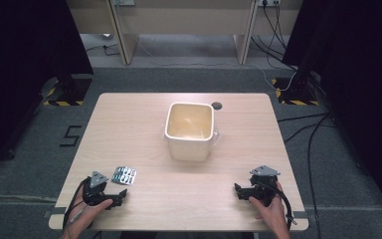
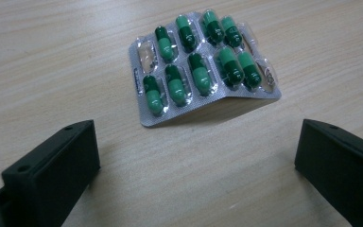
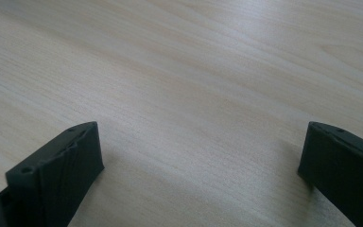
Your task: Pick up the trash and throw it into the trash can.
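A silver foil blister pack of green-and-dark-green capsules [image 2: 203, 64] lies on the pale wood-grain table [image 1: 144, 114], just ahead of the left gripper [image 2: 196, 156] and a little toward its right jaw, touching neither. The left gripper's two black jaws stand spread wide with bare tabletop between them. The pack is bent along a crease, so its far-right half tilts up off the wood. Two rows of capsules fill most pockets; the pocket at the near-left end of the back row looks empty. Small printing runs along the pack's edges and on the capsules, but it is too small to read.

The right gripper [image 3: 201, 158] rests low over the table with its jaws also spread apart, nothing between them.

In the high view, a cream square ceramic pot [image 1: 190, 130] stands well ahead of both grippers, between their lines. A "5" [image 1: 70, 135] is marked on the grey floor beside the table's left edge.
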`<state>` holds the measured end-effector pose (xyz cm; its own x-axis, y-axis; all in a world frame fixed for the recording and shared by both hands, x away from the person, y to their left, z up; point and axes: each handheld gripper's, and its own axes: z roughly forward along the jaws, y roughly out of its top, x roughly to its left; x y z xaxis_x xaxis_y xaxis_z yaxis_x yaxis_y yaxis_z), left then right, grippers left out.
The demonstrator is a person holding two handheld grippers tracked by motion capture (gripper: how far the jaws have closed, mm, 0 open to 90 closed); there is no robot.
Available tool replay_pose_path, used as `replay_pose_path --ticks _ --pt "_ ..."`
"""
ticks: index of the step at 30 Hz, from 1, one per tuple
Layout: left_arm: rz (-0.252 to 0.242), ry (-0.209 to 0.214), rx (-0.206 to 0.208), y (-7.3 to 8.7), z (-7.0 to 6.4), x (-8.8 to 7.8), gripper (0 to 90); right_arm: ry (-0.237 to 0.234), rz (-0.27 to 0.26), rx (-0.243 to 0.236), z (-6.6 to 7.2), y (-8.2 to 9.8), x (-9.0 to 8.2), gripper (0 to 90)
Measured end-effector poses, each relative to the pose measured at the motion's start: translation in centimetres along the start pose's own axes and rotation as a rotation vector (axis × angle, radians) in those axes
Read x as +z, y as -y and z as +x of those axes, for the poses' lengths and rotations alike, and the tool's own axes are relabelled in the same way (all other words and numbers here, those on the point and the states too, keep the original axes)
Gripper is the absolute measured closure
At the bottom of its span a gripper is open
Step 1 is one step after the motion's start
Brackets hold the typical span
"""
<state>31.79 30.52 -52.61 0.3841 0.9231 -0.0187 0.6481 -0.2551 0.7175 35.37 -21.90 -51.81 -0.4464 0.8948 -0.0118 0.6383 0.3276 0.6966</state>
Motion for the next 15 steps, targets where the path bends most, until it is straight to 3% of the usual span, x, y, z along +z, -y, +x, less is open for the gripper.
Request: replay_pose_path --ticks 15 --pt "-0.001 0.008 0.002 0.01 0.02 -0.03 0.0 0.0 -0.001 -0.001 -0.01 -0.01 0.0 0.2"
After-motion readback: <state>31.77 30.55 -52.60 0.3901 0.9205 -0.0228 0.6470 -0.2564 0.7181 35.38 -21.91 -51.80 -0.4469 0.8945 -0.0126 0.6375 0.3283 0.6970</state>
